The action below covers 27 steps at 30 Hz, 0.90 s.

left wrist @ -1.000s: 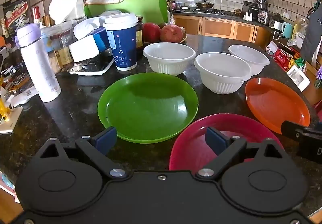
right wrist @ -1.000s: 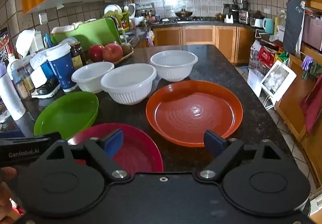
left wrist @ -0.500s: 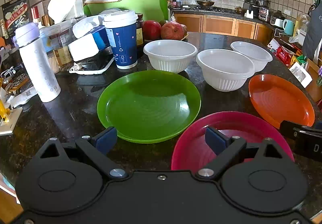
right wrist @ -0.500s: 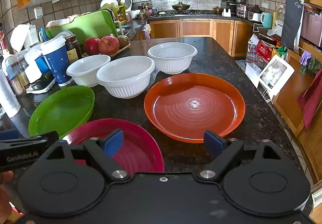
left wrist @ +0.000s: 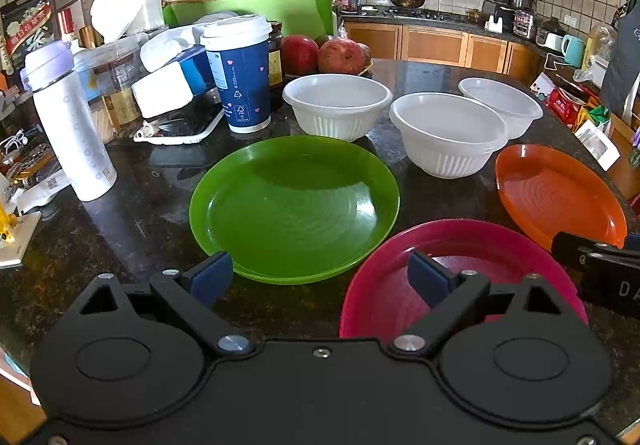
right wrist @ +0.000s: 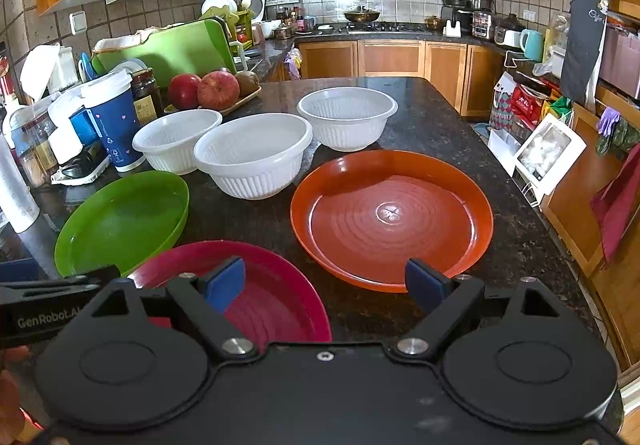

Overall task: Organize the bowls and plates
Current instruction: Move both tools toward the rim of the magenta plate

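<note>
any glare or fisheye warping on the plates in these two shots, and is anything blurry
Left wrist view: a bright sheen on the right side of the green plate, and the edges bend so the orange plate looks squashed. Right wrist view: a soft highlight around the orange plate's centre, and the cabinets curve at the borders. Both views are sharp, dishes included.
</note>
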Each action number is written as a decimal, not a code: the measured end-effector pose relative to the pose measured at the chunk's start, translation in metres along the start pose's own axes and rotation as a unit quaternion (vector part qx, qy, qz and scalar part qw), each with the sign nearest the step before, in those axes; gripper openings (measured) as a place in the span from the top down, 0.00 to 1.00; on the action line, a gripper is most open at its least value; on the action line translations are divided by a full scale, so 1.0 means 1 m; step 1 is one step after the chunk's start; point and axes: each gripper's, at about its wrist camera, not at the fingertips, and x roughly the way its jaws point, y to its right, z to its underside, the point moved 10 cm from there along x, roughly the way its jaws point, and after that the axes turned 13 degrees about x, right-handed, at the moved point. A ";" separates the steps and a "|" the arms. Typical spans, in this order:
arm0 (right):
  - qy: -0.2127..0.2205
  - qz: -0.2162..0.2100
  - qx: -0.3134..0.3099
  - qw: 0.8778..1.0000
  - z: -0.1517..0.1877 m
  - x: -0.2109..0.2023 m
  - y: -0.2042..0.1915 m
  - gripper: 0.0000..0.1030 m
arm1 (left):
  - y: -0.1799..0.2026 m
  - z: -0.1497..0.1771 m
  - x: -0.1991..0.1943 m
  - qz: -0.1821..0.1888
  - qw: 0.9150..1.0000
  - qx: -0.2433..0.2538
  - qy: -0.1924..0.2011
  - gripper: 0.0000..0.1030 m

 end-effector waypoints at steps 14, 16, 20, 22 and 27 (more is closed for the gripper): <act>0.003 -0.005 -0.003 1.000 0.000 -0.002 -0.002 0.11 | 0.000 0.000 0.000 0.001 1.000 -0.001 -0.001 0.09; 0.002 -0.005 -0.002 1.000 0.000 -0.001 -0.001 0.11 | 0.000 0.000 0.000 0.001 1.000 0.000 -0.001 0.09; 0.002 -0.006 -0.002 1.000 0.000 -0.001 -0.003 0.11 | 0.000 0.000 0.000 0.002 1.000 -0.001 -0.002 0.09; 0.001 -0.006 -0.002 1.000 0.000 -0.001 -0.003 0.11 | 0.001 0.001 0.000 0.001 1.000 0.000 -0.002 0.09; 0.001 -0.006 -0.002 1.000 0.000 -0.001 -0.003 0.11 | 0.001 0.001 0.000 0.001 1.000 0.000 -0.002 0.09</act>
